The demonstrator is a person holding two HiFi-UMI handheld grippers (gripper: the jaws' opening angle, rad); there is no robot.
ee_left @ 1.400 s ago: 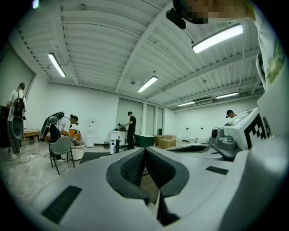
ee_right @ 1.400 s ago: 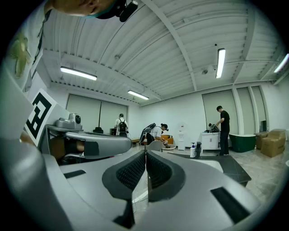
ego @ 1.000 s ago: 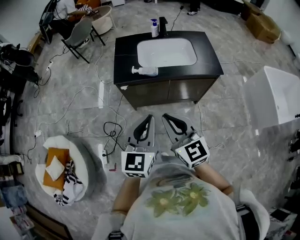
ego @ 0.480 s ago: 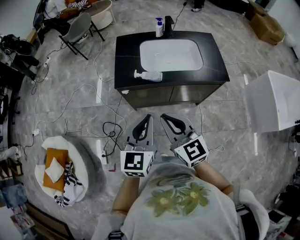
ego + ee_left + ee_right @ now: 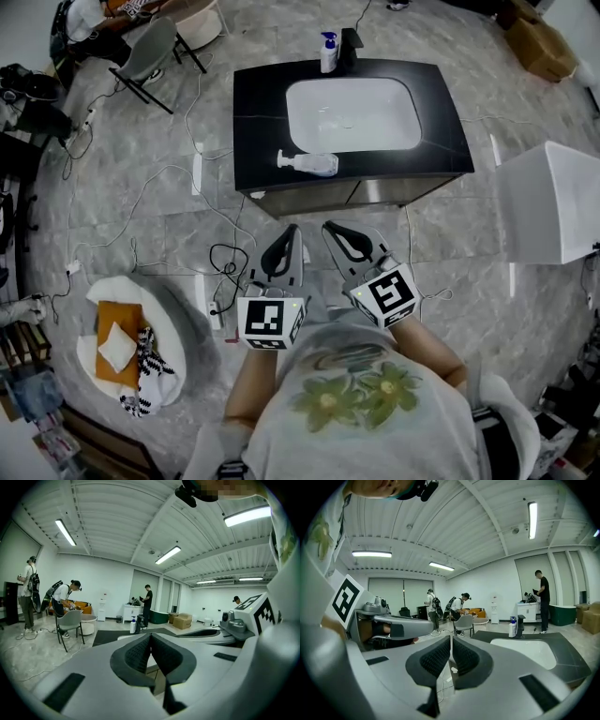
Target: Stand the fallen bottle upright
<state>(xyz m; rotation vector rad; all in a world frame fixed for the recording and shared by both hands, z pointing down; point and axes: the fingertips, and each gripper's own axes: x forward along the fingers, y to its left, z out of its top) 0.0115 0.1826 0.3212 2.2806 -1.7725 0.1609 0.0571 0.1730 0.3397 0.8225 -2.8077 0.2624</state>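
**Bottle still down, both grippers shut and short of the worktop**

The fallen bottle [image 5: 312, 164] lies on its side on the black worktop [image 5: 258, 122]. It rests on the front strip just before the white basin [image 5: 352, 114], towards the basin's left corner, with its pump end pointing left. Nothing touches it.

The left hand-held gripper [image 5: 292, 232] and the right hand-held gripper [image 5: 330, 228] are held side by side over the floor [image 5: 141, 216], in front of the cabinet under the worktop and well apart from the bottle. Both point towards the cabinet. In the left gripper view the dark pads of the left hand-held gripper [image 5: 150, 638] are pressed together with nothing between them. The right gripper view shows the same of the right hand-held gripper [image 5: 451, 640]: pads together, nothing held.

A blue-topped bottle [image 5: 328, 52] stands upright at the back edge of the worktop, just beside the dark tap [image 5: 351, 43]. Both also show in the right gripper view, behind the basin [image 5: 525, 651].

Cables [image 5: 220, 258] trail over the floor to the left of the grippers. A white box [image 5: 553, 202] stands to the right of the worktop.
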